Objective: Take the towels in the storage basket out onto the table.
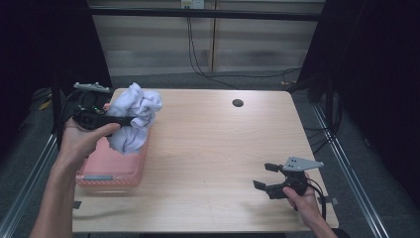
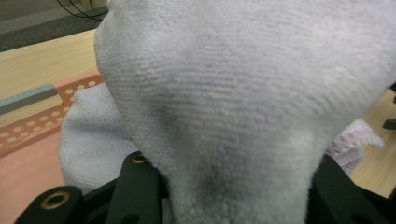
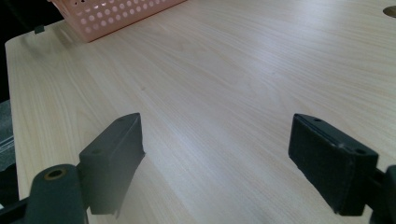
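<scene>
Bunching over the pink basket (image 1: 111,171), the white towel (image 1: 132,115) hides its inside. The left gripper (image 1: 126,119) clamps the towel; the right gripper (image 1: 265,176) gapes empty above the pale wooden table (image 1: 208,148).

No legible text, labels, brands, numbers or signs in any view. Checked the pale towel (image 1: 132,115), the pink perforated basket (image 1: 111,171) and the wooden table (image 1: 213,148): all plain. A grey strip on the basket rim (image 2: 29,101) carries no readable characters.
</scene>
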`<state>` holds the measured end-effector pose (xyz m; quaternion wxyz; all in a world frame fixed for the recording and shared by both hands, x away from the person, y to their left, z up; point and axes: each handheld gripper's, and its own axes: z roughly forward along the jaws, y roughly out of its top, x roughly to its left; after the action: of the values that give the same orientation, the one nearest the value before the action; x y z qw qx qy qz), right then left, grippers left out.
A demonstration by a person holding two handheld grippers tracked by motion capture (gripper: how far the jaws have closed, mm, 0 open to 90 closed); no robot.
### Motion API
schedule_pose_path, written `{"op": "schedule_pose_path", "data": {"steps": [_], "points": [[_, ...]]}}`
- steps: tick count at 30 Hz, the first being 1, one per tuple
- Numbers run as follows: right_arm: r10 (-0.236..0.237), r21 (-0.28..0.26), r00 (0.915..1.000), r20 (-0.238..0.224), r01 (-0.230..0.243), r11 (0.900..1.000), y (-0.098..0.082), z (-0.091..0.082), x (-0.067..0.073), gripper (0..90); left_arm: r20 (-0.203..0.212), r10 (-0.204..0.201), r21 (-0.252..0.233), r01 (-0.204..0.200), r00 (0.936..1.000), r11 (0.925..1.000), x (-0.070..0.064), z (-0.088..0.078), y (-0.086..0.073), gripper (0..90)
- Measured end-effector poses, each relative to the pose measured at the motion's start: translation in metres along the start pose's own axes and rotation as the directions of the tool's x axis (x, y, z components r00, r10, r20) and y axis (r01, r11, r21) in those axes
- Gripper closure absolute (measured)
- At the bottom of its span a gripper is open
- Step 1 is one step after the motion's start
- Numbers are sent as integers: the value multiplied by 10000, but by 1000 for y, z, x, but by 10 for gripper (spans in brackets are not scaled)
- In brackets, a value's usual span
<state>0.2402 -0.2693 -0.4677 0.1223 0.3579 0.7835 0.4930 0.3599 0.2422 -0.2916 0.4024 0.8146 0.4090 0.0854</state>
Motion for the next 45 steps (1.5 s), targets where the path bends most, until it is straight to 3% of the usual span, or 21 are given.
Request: {"op": "schedule_pose_path", "data": {"steps": [2, 3, 6, 7, 9, 11, 14, 16, 18, 19, 24, 30, 31, 34, 35, 37, 41, 45], "points": [[-14, 3, 10000, 2, 14, 10000, 0, 0, 0, 177, 118, -25, -14, 25, 9999, 10000, -2, 4, 1, 579], [-16, 3, 10000, -5, 16, 10000, 0, 0, 0, 177, 377, 42, -59, -40, 9993, 10000, -9, 13, 3, 579], [3, 7, 10000, -18, -3, 10000, 0, 0, 0, 177, 477, 242, 77, -246, 9986, 9997, -17, 21, 5, 578], [61, 7, 10000, 14, -61, 10000, 0, 0, 0, 177, 801, 414, 28, -417, 9959, 9991, -27, 29, 8, 577], [78, 5, 10000, 40, -78, 10000, 0, 0, -1, 177, 898, 555, 27, -559, 9944, 9984, -36, 36, 11, 576], [60, -2, 10000, 30, -60, 10000, 0, 0, -1, 177, 1346, 608, -47, -607, 9890, 9981, -46, 44, 13, 575], [17, -12, 10000, 14, -17, 10000, 0, 0, 0, 177, 1496, 728, -57, -728, 9861, 9973, -56, 53, 13, 573], [31, 0, 10000, -48, -31, 10000, 0, -1, 0, 177, 1891, 942, -104, -939, 9774, 9955, -68, 72, 9, 571], [43, -3, 9999, -127, -43, 10000, 0, -1, -1, 177, 1927, 923, -18, -937, 9769, 9956, -71, 77, 7, 571], [69, -28, 9999, -140, -69, 10000, 0, -1, -1, 175, 1952, 807, 24, -827, 9774, 9966, -77, 88, 4, 571], [143, 4, 9999, -51, -143, 9999, 0, 0, -2, 163, 2377, 905, 632, -1083, 9671, 9921, -97, 128, -11, 563], [137, 17, 9999, -79, -137, 9999, 0, 0, -2, 163, 2562, 842, 1007, -1132, 9630, 9885, -108, 156, -25, 553], [135, 23, 9999, -82, -135, 9999, 0, 0, -1, 163, 2578, 863, 1193, -1204, 9623, 9855, -112, 167, -32, 551], [130, 33, 9999, -92, -130, 9999, 0, -1, -1, 163, 2592, 815, 1364, -1201, 9624, 9833, -115, 180, -39, 541], [134, 29, 9999, -97, -134, 9999, 0, -1, -1, 163, 2609, 965, 1477, -1385, 9605, 9793, -116, 186, -44, 533], [126, 39, 9999, -98, -125, 9999, 0, -1, 0, 163, 2586, 926, 1495, -1345, 9615, 9796, -118, 192, -49, 522], [117, 53, 9999, -99, -117, 9999, 0, 0, -1, 163, 2822, 962, 1457, -1418, 9545, 9791, -121, 200, -57, 459], [141, 102, 9998, -132, -140, 9999, 0, 3, 0, 163, 2884, 1106, 1322, -1539, 9511, 9792, -123, 203, -63, 339]]}}
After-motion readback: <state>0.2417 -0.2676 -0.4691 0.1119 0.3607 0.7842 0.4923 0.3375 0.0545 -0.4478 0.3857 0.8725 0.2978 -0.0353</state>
